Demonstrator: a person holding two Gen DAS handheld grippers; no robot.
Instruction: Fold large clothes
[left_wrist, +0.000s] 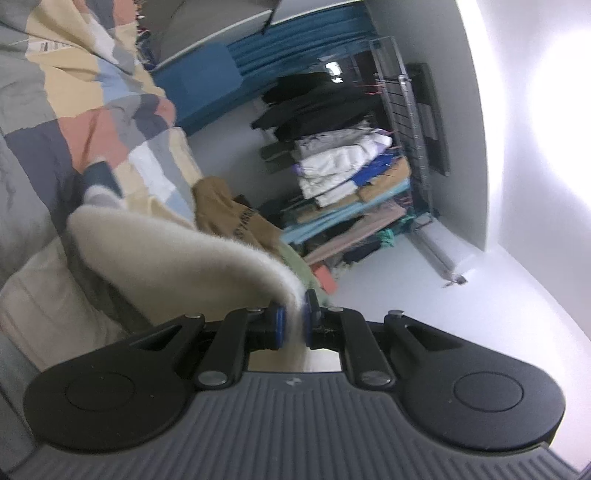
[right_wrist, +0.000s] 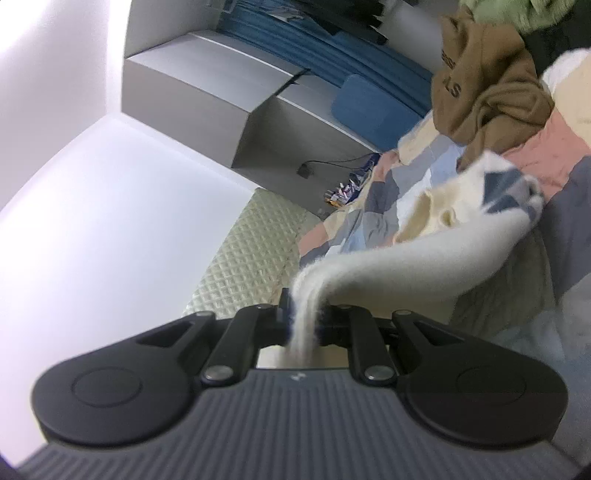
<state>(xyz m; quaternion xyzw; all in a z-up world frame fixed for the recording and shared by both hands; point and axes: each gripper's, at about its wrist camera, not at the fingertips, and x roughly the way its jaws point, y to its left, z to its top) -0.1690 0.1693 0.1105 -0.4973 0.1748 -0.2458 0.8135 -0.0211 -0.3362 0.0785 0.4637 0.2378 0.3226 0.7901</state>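
Both the left gripper (left_wrist: 293, 321) and the right gripper (right_wrist: 304, 325) pinch the fuzzy white sweater (left_wrist: 177, 254), lifted off the bed (left_wrist: 55, 110), so next it probably needs spreading flat.

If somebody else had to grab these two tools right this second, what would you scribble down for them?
Left hand-held gripper: shut on an edge of the cream fuzzy sweater.
Right hand-held gripper: shut on another edge of the same sweater.
Where things are: the sweater hangs between both grippers above the patchwork bedspread. A brown hoodie lies bunched further along the bed, unfolded. A stack of folded clothes sits by the wire rack.
Done: the sweater is gripped at two points and held up.
Left: spread it flat on the bed and fold it; the hoodie probably comes next.
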